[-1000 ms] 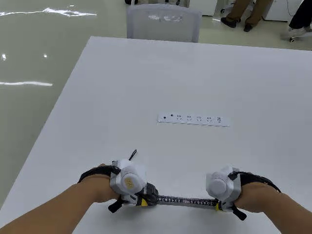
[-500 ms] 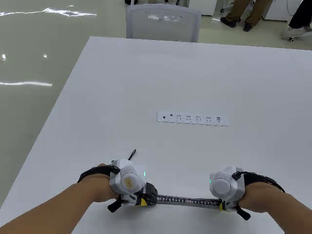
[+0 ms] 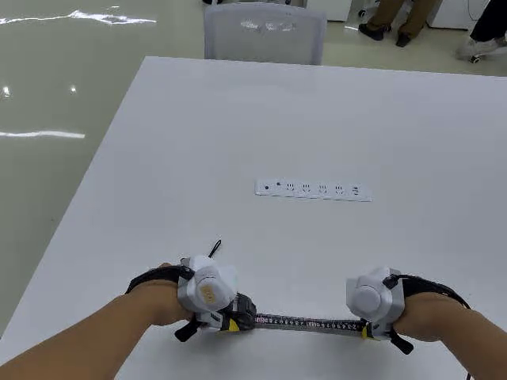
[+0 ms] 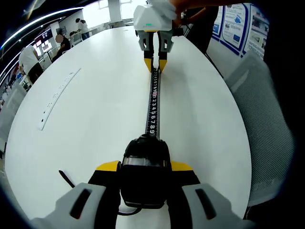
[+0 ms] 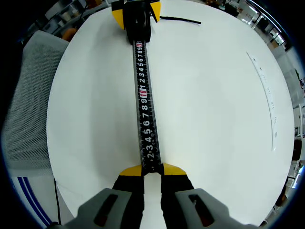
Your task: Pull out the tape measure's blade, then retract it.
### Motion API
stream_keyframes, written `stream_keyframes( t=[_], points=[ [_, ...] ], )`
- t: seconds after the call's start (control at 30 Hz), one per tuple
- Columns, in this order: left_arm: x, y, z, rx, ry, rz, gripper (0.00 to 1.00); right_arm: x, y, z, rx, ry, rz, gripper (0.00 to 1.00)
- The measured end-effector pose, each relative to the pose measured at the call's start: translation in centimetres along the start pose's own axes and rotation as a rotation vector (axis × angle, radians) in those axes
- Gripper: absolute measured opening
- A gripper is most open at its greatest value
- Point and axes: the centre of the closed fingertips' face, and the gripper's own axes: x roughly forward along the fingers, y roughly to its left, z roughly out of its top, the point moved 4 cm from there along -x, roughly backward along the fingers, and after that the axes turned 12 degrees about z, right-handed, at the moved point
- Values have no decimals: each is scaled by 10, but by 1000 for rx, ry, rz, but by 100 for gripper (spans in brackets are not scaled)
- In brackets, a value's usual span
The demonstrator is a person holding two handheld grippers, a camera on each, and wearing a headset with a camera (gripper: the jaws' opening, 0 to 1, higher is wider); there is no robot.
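The black tape measure case [image 4: 144, 164] sits between the yellow-tipped fingers of my left gripper [image 4: 144, 167], which is shut on it near the table's front edge; in the head view the case [image 3: 240, 313] lies just right of that gripper [image 3: 230, 321]. The blade [image 3: 309, 323] runs out flat over the white table to my right gripper [image 3: 366, 331]. Up close, the numbered blade [image 5: 144, 114] leads from the far case [image 5: 136, 18] to my right gripper [image 5: 148, 170], shut on the blade's end. From the left, the blade [image 4: 153, 102] reaches the right gripper [image 4: 155, 64].
A white power strip [image 3: 314, 190] lies mid-table beyond the grippers. A short black cord [image 3: 215, 250] lies just behind the left gripper. A grey mesh chair [image 3: 264, 32] stands at the table's far edge [image 3: 317, 70]. People stand further off on the floor.
The right gripper has moved a little to the right with the blade's end, so more blade shows between the grippers. The left gripper and the case have stayed put.
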Motion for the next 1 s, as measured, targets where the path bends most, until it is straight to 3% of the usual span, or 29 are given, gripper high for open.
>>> stream_keyframes(
  t=[1.0],
  points=[
    [-2, 0, 2, -2, 3, -2, 32, -3, -2, -20, 13, 13, -14, 11]
  ],
)
